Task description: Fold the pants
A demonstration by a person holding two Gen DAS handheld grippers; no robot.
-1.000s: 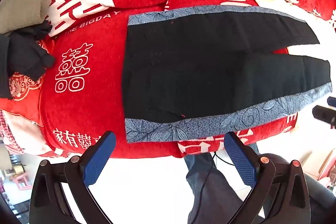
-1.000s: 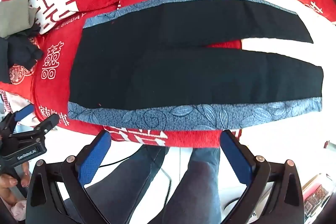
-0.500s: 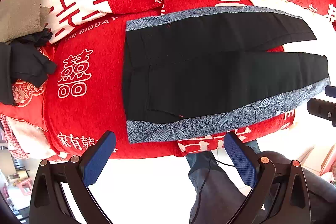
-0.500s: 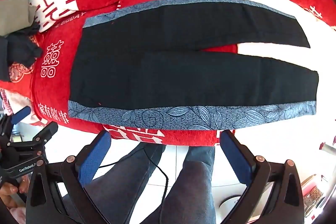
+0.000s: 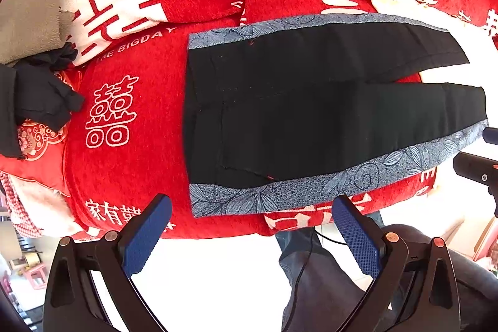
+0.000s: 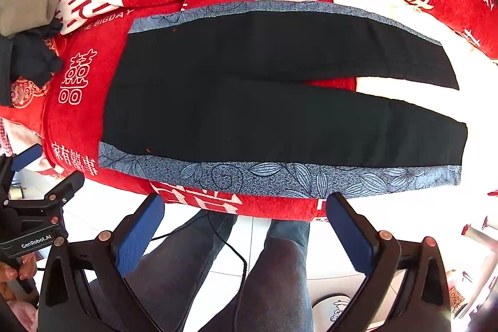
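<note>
Both tongs agape above pants

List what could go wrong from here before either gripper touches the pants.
1. The pants lie flat with the near patterned stripe by the red blanket's front edge; a pinch there may also catch blanket.
2. The leg ends reach the blanket's right edge, so they may slip off when lifted.
3. The left gripper and right gripper are open, apart from the fabric; uneven grabs would skew the fold.

Black pants are showing blue-grey leaf-patterned side bands; the red blanket is bearing white characters; a grey cloth is lying upper left.
</note>
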